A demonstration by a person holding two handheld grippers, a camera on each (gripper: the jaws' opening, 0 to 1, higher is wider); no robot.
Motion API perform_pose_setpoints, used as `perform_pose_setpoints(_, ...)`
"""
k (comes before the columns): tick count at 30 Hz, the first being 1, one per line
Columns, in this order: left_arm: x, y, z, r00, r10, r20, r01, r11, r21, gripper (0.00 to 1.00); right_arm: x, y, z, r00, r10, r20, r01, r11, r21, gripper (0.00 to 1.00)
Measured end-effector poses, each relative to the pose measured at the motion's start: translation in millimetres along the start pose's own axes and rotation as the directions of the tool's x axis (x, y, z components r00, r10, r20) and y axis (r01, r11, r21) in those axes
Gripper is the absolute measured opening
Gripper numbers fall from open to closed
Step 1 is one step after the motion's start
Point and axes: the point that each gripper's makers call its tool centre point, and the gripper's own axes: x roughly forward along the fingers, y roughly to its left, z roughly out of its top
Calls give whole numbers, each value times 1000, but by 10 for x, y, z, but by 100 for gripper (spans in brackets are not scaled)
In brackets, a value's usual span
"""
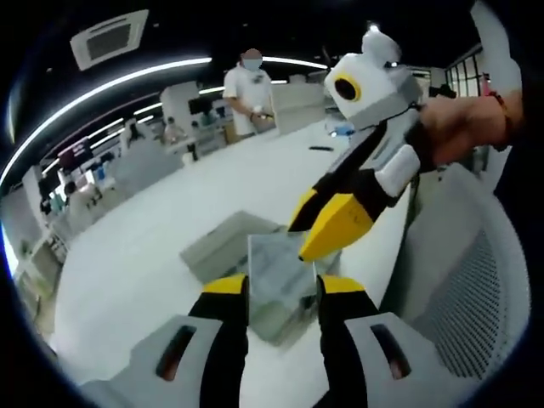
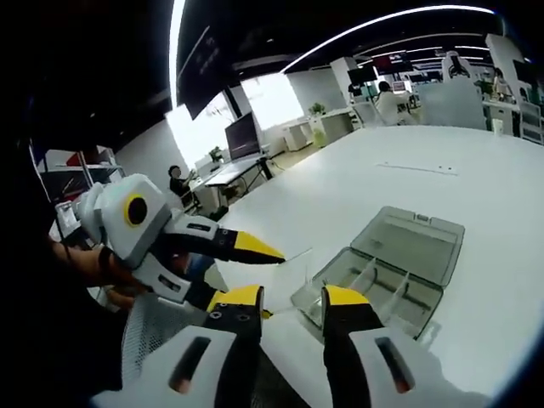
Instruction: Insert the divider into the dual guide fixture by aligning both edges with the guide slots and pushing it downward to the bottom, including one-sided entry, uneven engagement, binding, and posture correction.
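Your left hand-held gripper (image 1: 280,293) is clamped on the thin clear plastic divider (image 1: 276,272), above the clear plastic box w/ slots (image 2: 391,263) on the white bench (image 2: 442,178). Your right hand-held gripper (image 2: 293,302) is apart, holding nothing.

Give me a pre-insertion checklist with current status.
1. Divider held by left hand-held gripper: ok, it sits between the jaws.
2. Right hand-held gripper free to assist: ok, jaws apart with nothing between them.
3. Fixture lid open: ok.
4. Divider edges in the guide slots: not ok, it is held in the air off the fixture.
5. Divider square to the slots: cannot tell.
6. Slots unobstructed: cannot tell.
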Motion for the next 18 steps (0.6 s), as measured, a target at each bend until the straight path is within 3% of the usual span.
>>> perform_pose_setpoints(7, 4, -100, 20, 1000, -30, 0, 30, 999, 28, 30, -5, -18, -53, 1000, 2, -14, -1, 999, 33, 21)
perform_pose_setpoints(12, 12, -153, 46, 999, -46, 10, 45, 998, 36, 30, 0, 18, -75, 999, 25, -26, -23, 998, 65, 13)
perform_pose_setpoints(18, 9, -163, 77, 998, -53, 29, 52, 998, 32, 30, -9, 7, -53, 1000, 21, -16, -20, 996, 84, 13)
